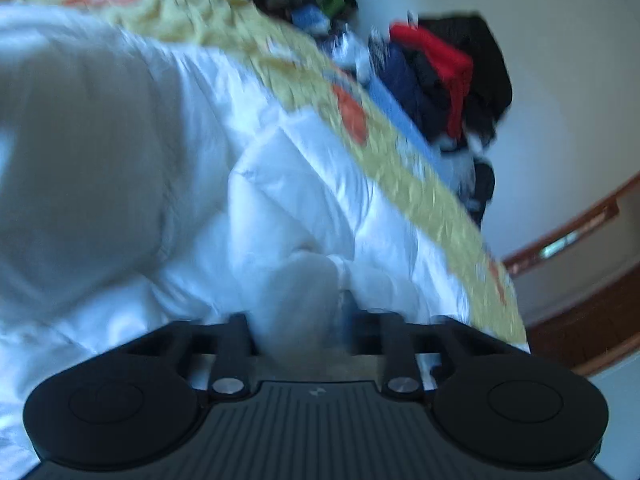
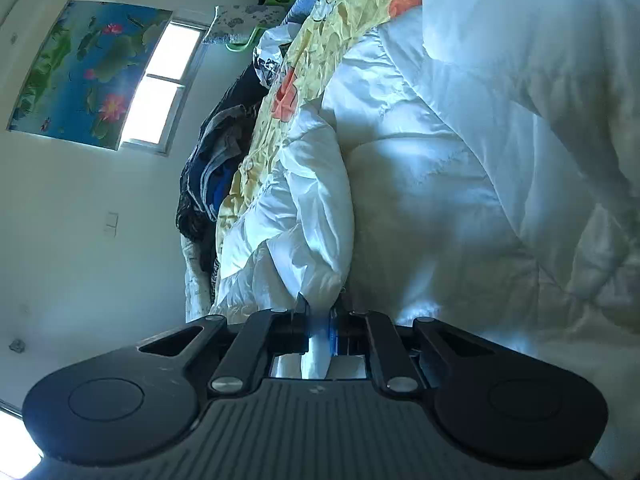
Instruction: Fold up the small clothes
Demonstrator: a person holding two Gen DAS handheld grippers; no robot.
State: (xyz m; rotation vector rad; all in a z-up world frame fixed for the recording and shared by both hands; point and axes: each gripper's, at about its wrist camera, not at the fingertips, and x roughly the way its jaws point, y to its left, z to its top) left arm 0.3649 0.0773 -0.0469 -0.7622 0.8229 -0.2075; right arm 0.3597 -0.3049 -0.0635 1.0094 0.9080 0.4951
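Jaws of both grippers are clenched on white fabric. Left gripper (image 1: 300,320) pinches a bunched fold of the white garment (image 1: 280,184), w/ cloth filling the gap btwn its 2 fingers; view is blurred. Right gripper (image 2: 322,320) nips a thin edge of the same white garment (image 2: 460,168), pads nearly touching. Garment lies spread over a yellow patterned sheet (image 2: 320,40) on the bed. Pile of dark, red & blue clothes (image 1: 440,76) sits beyond, by the wall.
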